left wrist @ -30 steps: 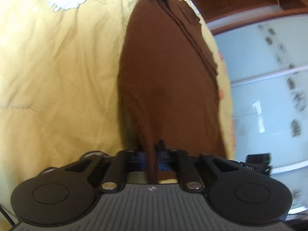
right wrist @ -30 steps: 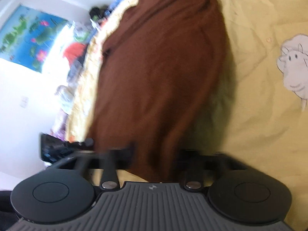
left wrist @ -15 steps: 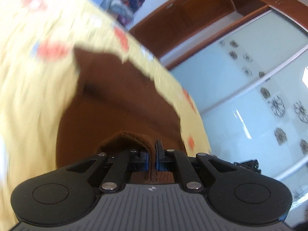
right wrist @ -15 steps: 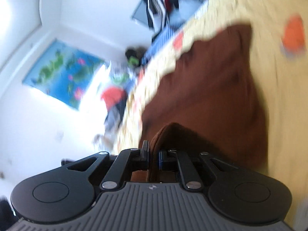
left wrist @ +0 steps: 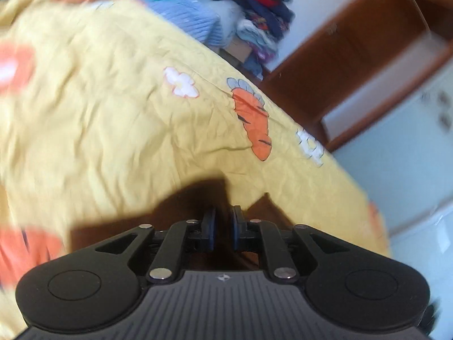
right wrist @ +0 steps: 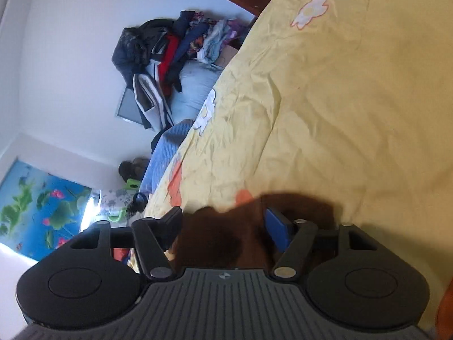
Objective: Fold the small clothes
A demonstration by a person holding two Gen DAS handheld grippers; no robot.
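Observation:
The brown garment lies on the yellow bedspread, right under both grippers. In the left wrist view my left gripper has its jaws a narrow gap apart, with brown cloth behind and below them; no cloth is clearly pinched. In the right wrist view the brown garment lies between and under the wide-spread fingers of my right gripper, which is open. Most of the garment is hidden beneath the gripper bodies.
The yellow bedspread has carrot and flower prints. A pile of clothes and a blue knitted blanket sit at the far end of the bed. A wooden wardrobe stands to the right.
Both grippers carried the garment's edge forward over itself and came down low on the bed. The right gripper opened wide and let go; the left jaws parted slightly.

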